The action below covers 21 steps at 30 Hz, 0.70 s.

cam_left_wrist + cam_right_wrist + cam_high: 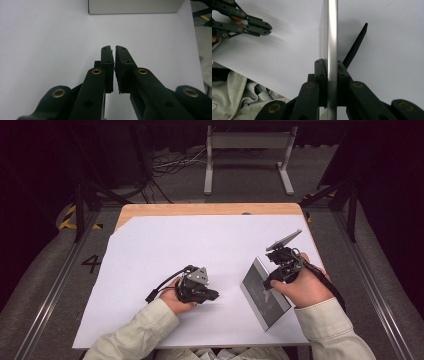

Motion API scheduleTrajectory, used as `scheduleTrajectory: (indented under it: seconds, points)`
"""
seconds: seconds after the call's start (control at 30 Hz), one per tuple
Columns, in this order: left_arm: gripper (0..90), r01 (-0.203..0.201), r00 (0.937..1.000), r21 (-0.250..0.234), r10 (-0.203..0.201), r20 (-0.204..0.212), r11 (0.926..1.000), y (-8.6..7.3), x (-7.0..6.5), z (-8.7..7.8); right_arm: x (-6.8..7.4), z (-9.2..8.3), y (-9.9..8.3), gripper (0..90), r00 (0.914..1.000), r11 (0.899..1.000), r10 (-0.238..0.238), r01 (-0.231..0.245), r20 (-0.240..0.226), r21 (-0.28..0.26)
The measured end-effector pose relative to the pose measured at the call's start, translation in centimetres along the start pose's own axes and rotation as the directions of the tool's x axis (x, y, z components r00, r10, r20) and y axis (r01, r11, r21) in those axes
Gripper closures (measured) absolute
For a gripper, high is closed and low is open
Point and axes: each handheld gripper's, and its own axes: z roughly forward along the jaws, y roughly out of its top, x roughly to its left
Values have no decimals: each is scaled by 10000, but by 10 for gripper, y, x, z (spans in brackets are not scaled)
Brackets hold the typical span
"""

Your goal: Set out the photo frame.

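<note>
Right claw (332, 75) clamped on the top edge of a thin silver frame (263, 292), pads pressing both faces. Frame standing on edge on the white sheet (190, 245) over the worktop (150, 210), near the right front corner, black stand (355, 46) behind. Left claw (114, 60) nearly closed, holding nothing, resting on the sheet well left of the frame, pointing towards it.

The picture frame (264, 292) has a smooth, brushed silvery metal edge and a glossy dark face. A matt white paper sheet (175, 250) covers the counter (200, 209), whose bare far strip is pale varnished wood. Both the left gripper (114, 51) and the right gripper (331, 65) look like matt black plastic with brass-coloured rivets.
</note>
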Motion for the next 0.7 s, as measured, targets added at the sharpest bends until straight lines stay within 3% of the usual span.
scheduleTrajectory:
  seconds: [0.17,0.33,0.7]
  points:
    - [853,88,10000,-15,-89,-42,10000,-2,0,-2,0,-2,2,835,9996,10000,-85,84,274,34]
    - [852,225,9995,-91,-227,-222,9997,-6,2,-8,-1,-8,8,836,9992,9994,-316,318,254,-99]
    - [852,814,9928,-406,-846,-854,9959,-22,10,-29,-2,-20,27,836,9903,9901,-1366,1374,257,-291]
